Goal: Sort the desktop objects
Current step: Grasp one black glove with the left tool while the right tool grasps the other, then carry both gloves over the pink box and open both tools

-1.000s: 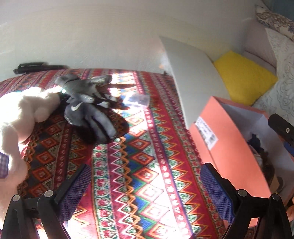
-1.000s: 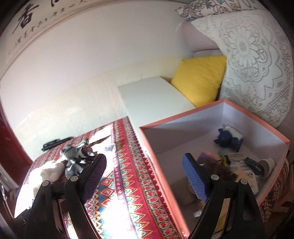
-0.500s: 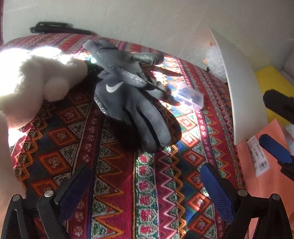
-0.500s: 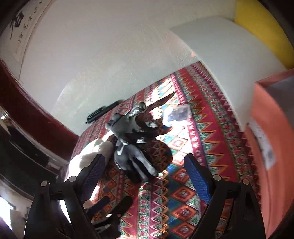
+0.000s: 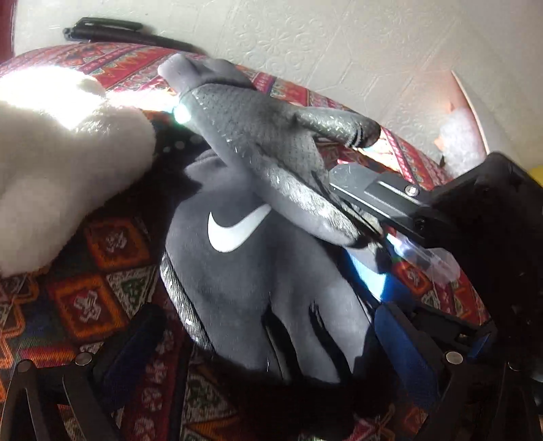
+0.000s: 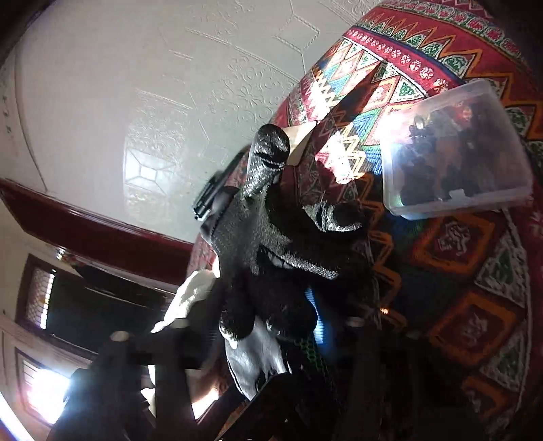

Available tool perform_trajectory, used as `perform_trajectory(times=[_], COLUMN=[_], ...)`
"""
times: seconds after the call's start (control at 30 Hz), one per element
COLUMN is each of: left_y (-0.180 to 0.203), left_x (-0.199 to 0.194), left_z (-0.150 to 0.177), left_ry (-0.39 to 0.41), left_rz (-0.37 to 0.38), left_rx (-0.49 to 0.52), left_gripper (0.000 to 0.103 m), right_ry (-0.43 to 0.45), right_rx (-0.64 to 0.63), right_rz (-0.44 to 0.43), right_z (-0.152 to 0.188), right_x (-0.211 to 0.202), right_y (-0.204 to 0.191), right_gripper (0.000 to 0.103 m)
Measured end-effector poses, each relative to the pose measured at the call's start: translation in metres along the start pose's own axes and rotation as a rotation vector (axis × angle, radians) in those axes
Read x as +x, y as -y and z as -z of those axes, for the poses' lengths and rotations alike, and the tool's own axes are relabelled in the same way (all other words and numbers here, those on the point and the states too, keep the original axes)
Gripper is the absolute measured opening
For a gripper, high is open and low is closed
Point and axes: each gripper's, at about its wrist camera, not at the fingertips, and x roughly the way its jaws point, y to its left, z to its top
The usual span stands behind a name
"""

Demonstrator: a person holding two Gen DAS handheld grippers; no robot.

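Left wrist view. Patterned red cloth (image 5: 101, 257) covers the surface, which meets a white embossed wall (image 5: 339, 44) at the back. Two grey gloves lie stacked at centre: the lower glove (image 5: 258, 281), marked with a white swoosh, lies flat on the cloth, and the upper glove (image 5: 264, 142) lies across it with one finger pointing right. A white plush toy (image 5: 51, 163) lies just left of the gloves, brightly sunlit. A black pen-like object (image 5: 112, 30) lies at the far edge by the wall. The left gripper (image 5: 264, 342) is spread wide, its blue-padded fingers (image 5: 407, 352) on either side of the lower glove's fingers, with the glove between them but not pinched. The right gripper's dark body (image 5: 475, 220) comes in from the right, reaching the upper glove's finger ends. A clear case (image 5: 437, 264) shows partly beneath it.

Right wrist view. Wall (image 6: 135, 84) and dark red wooden trim (image 6: 85, 230) fill the left side; the cloth (image 6: 475, 288) fills the right. The upper glove (image 6: 271, 230) sits at centre, one textured finger raised. The right gripper (image 6: 268, 325) has its fingers close on either side of the glove's lower part; shadow and blur hide the contact, so whether it pinches the glove cannot be told. The clear case (image 6: 454, 149), holding small dark items, lies on the cloth near the glove, to its right. A strip of the toy (image 6: 193, 298) shows at left.
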Motion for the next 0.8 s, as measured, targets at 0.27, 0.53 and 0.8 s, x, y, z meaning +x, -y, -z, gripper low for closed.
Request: perform_trajectory(times=[0.27,0.53,0.8], left_y=[-0.001,0.005,0.021], left_x=[-0.017,-0.135,-0.279], left_z=[0.010,0.042,0.078], left_ry=[0.020,0.094,0.233], left_rz=[0.184,0.326,0.387], left_rx=[-0.007,-0.016,0.085], left_gripper=[0.018,0.018,0.018], right_ry=[0.073,0.194,0.386], right_rx=[0.095,-0.040,-0.277], right_rz=[-0.114,-0.148,-0.016], right_z=[0.010,0.046,0.165], right_x=[-0.029,-0.138,-0.253], right_y=[0.004,-0.091,-0.167], right_gripper=[0.006,0.006,0.006])
